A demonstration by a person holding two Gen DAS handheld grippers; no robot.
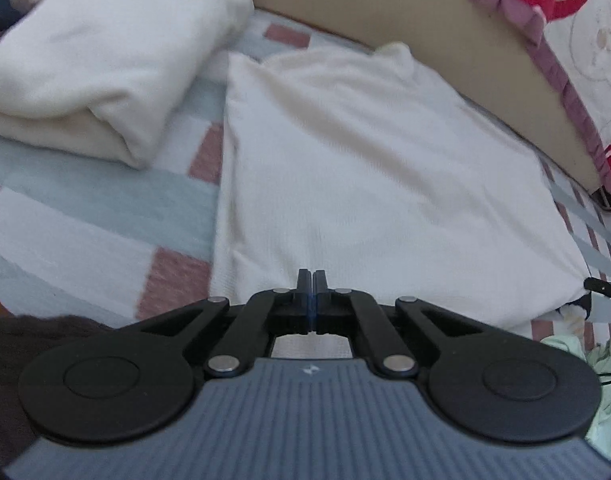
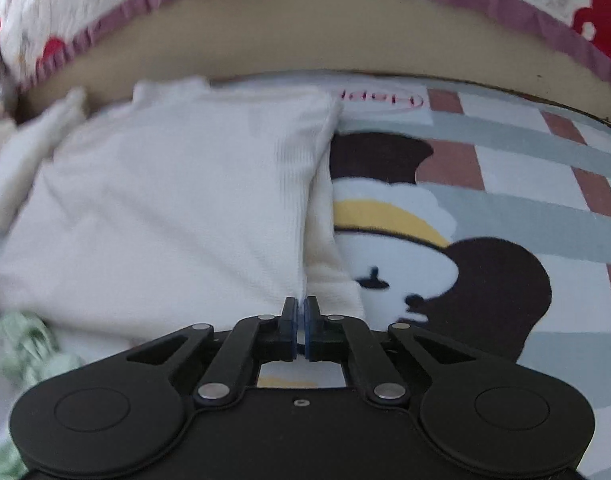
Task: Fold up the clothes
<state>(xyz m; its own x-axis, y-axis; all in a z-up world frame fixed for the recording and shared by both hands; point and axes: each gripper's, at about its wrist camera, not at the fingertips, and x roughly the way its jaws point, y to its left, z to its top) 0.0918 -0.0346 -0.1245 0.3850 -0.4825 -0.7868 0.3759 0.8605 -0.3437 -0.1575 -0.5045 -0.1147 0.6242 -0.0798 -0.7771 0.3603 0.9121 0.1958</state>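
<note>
The white garment (image 1: 377, 168) is lying flat on the patterned bed cover (image 1: 85, 208), ahead of both pairs of fingers, its sides already folded in. The right gripper (image 2: 300, 312) is pinching the near right hem of it, jaws closed on cloth. The left gripper (image 1: 310, 280) is showing closed jaws at the near hem, but a hold there cannot be confirmed. Probably the lengthwise fold is beginning; next both hands should be lifting the hem toward the collar. A folded white pile (image 1: 105, 60) is resting beyond, left of the left fingers.

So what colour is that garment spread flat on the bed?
The garment is plain white with a fine ribbed texture, shown best in the left wrist view.
</note>
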